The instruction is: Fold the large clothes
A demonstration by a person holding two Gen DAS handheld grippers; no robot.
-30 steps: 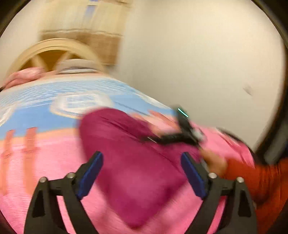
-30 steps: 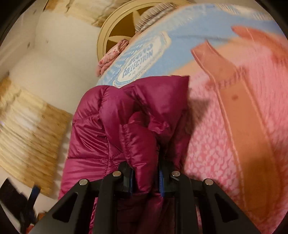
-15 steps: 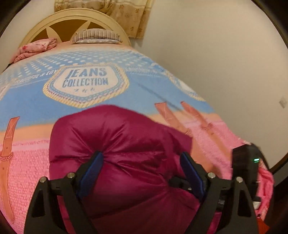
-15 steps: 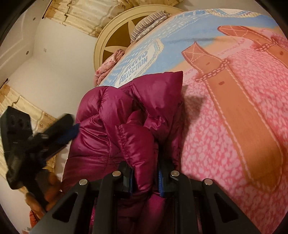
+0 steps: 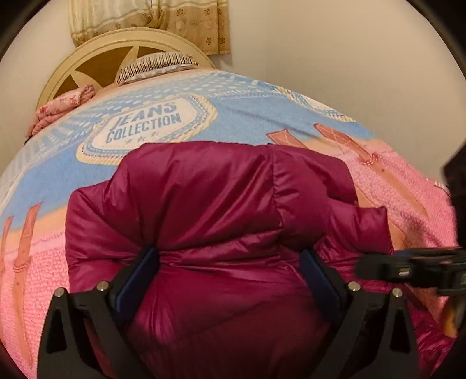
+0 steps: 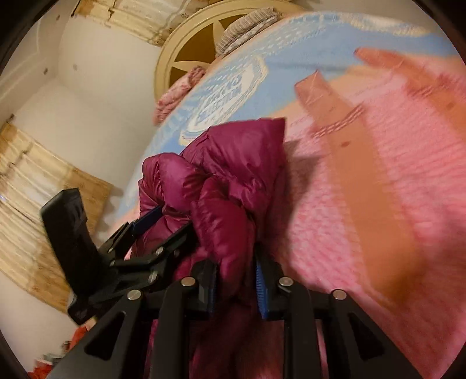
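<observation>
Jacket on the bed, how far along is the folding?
Done: the jacket lies bunched on the blanket, one side turned in. In hand: the right claw grips a fold, jaws just opening; the left claw, also just opening, straddles the bulk. To do: flatten it and fold it down; it looks lumpy, not neat.

The magenta puffer jacket (image 5: 221, 210) is glossy, slick quilted cloth, sheen on each padded ridge. Under it, the blanket (image 5: 58, 180) looks nubby, matt fleece, rough in the pink part at 8 o'clock. Black matt plastic forms the left gripper (image 5: 230, 268) and right gripper (image 6: 236, 280), with shiny metal rivets and dull blue pads (image 6: 261, 294). At 11 o'clock the headboard (image 5: 87, 55) is smooth cream-painted wood; the curtain (image 5: 174, 20) thin patterned cloth
</observation>
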